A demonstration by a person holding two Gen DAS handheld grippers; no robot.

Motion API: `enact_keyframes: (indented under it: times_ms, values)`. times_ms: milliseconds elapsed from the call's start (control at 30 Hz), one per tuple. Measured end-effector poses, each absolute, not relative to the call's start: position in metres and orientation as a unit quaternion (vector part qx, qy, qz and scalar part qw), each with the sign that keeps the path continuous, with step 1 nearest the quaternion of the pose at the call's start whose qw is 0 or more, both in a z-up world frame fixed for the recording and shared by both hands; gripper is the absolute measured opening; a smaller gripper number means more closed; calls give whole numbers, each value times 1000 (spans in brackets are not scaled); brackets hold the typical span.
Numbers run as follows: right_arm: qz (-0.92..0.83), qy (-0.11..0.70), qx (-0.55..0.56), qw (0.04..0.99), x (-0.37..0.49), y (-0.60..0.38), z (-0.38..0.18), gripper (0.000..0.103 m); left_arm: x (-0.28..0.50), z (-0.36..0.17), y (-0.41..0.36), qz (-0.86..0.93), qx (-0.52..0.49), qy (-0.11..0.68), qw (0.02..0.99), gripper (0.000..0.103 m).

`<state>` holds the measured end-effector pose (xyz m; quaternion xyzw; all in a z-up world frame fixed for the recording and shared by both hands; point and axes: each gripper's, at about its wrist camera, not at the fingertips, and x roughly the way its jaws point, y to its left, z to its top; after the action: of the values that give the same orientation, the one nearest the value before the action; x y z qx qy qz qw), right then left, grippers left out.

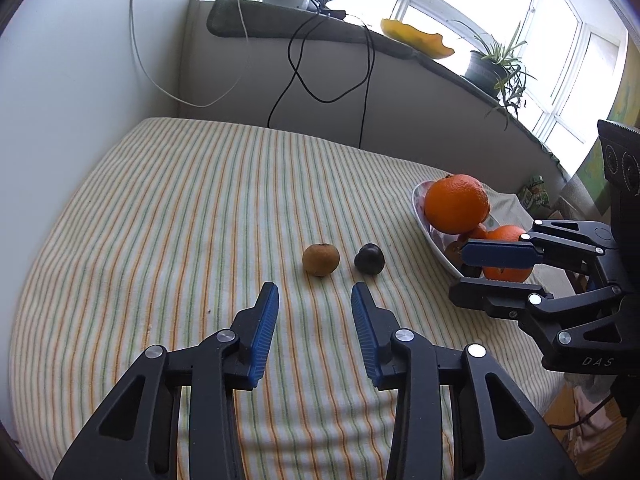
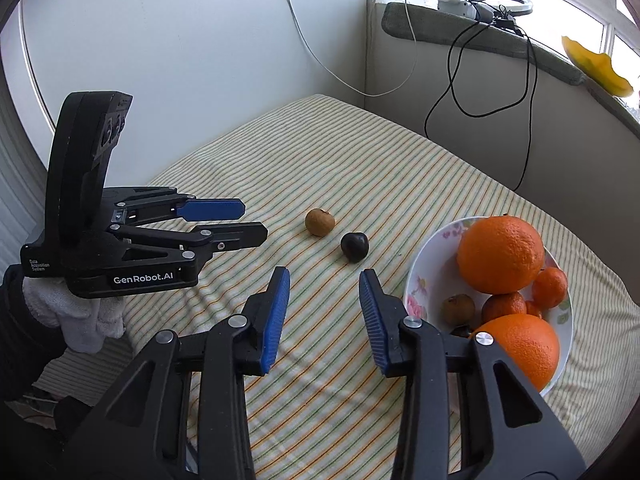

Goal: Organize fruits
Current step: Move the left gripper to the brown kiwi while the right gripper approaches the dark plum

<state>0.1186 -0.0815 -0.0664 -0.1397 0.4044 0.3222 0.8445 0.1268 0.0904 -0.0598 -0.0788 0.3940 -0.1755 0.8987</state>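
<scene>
A small brown fruit and a dark, almost black fruit lie side by side on the striped cloth. To their right a white flowered bowl holds a big orange, a second orange, small tangerines and a brown fruit. My left gripper hangs open just short of the two loose fruits, empty. My right gripper is open and empty beside the bowl's near rim.
The cloth-covered table ends at a white wall on the left and a low sill wall behind. Black and white cables hang down that wall. On the sill stand a potted plant and a yellow dish. A gloved hand holds the left gripper.
</scene>
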Motion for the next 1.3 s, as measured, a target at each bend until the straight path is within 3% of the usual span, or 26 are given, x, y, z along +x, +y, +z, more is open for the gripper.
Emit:
enact_keyframes:
  times_ms: [400,1300]
  values:
    - [324,426,-210,818,144,-56,-84,31,138,-60,84,-180,-73,398,896,31]
    - [323,450,-249,794,173,-40,-105,30,155,-69,75,-191,-74,417,886,31]
